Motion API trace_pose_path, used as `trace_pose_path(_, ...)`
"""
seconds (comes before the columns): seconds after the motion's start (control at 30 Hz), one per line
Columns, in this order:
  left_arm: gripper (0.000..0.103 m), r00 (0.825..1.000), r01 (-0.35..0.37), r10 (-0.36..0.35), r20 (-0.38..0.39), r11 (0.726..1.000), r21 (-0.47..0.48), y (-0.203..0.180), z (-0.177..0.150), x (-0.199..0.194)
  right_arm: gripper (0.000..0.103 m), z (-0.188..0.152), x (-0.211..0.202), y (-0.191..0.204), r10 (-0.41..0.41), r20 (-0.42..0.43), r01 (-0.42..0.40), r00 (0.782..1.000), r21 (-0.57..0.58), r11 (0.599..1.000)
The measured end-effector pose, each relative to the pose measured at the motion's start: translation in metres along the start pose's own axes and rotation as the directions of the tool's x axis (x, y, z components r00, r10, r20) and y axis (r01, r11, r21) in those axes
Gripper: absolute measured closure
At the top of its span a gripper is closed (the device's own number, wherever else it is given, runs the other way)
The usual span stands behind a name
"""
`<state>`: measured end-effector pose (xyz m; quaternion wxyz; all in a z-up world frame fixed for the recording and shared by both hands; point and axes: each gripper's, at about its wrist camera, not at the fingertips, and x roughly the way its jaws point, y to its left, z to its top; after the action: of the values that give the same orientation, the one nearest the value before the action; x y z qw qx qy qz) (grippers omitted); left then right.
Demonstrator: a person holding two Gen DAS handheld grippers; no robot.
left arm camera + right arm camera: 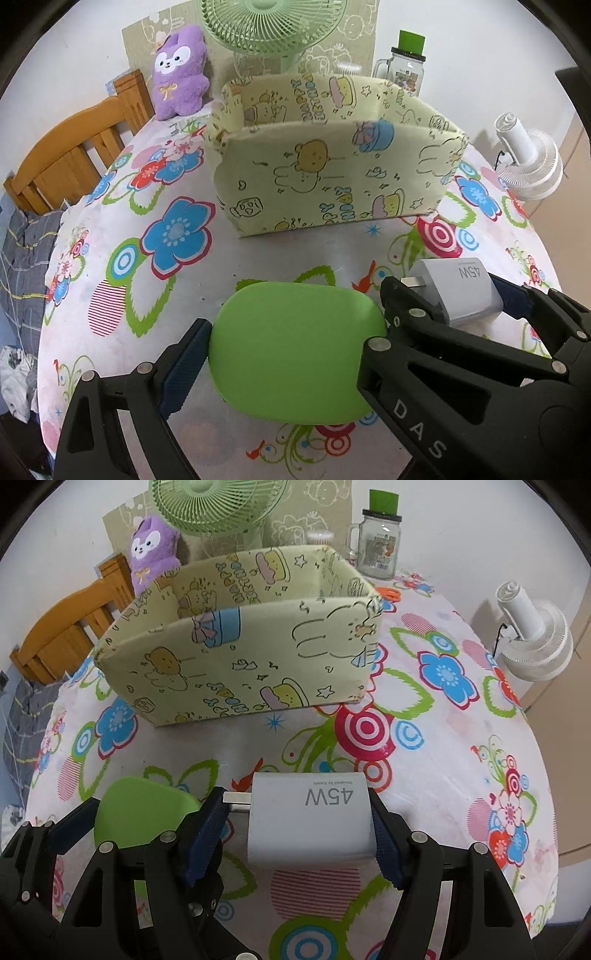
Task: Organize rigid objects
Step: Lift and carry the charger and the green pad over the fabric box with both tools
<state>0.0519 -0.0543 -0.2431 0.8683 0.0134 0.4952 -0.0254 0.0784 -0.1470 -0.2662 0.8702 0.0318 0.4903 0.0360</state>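
1. Your left gripper [295,343] pinches the green case [295,350] across its width, the blue pads pressed to its left and right edges; the case hangs near you, above the tablecloth [173,295].
2. Your right gripper [295,834] clamps the white charger [308,823], marked 45W. One pad bears on its right face and the other on the metal prongs sticking out to the left.
3. The two loads sit side by side, the case on the left and the charger just to its right, with the grippers nearly touching.
4. Farther off stands the yellow cartoon-print box [332,173], open at the top and resting on the flowered tablecloth.
5. Beyond the box you have a purple plush toy [179,74] at far left, a green fan [273,26] in the middle and a glass jar with a green lid [406,62] at far right.
6. A white fan [528,158] stands off the table's right edge, and a wooden chair [74,147] on the left.
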Motion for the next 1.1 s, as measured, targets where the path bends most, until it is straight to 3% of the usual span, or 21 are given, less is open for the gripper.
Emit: trace_pose_path(1.1,0.008,0.995,-0.001,-0.001,0.098,1.000,0.019,0.002,0.029,-0.088,0.029,0.020,-0.100,0.010,-0.004,0.101,0.001,0.995,0.029,1.000)
